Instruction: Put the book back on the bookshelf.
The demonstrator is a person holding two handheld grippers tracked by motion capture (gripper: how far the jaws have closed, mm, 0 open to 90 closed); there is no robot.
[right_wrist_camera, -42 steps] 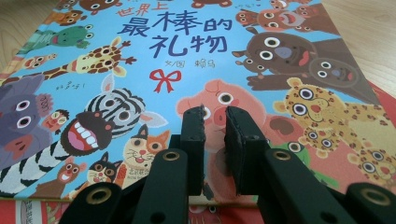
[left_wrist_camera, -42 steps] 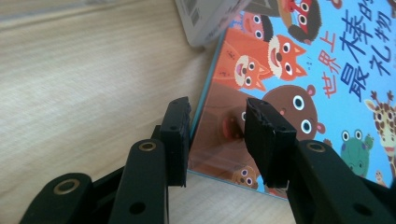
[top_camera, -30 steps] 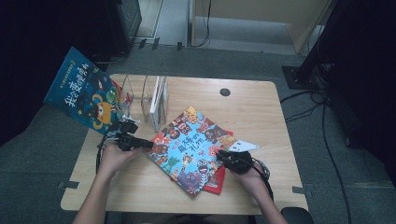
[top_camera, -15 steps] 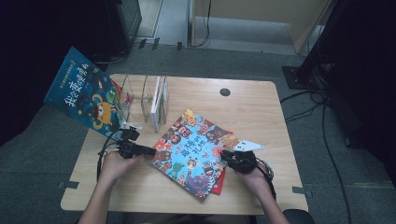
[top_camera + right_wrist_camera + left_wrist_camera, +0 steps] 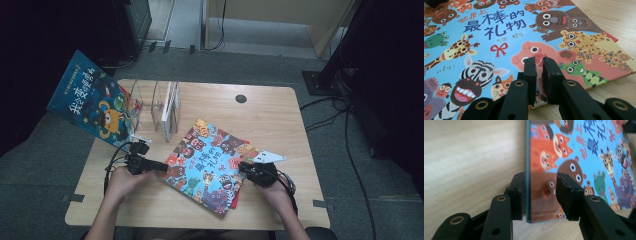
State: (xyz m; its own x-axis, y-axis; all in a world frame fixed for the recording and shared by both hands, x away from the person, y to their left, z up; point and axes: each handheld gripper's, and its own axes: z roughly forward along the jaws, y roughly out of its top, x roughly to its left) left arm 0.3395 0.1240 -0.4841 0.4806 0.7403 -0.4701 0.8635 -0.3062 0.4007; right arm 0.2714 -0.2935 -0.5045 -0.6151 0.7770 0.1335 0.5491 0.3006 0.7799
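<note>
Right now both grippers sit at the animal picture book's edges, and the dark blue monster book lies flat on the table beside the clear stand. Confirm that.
Not quite. The dark blue monster book does not lie flat: the high view shows it tilted up at the table's left edge, beside the clear stand. The rest holds: the left gripper and right gripper sit at the animal picture book's edges.

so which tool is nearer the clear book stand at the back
Left. The left tool sits at the animal book's left edge, just in front of the clear stand. The right tool is at the book's right edge, much farther away.
</note>
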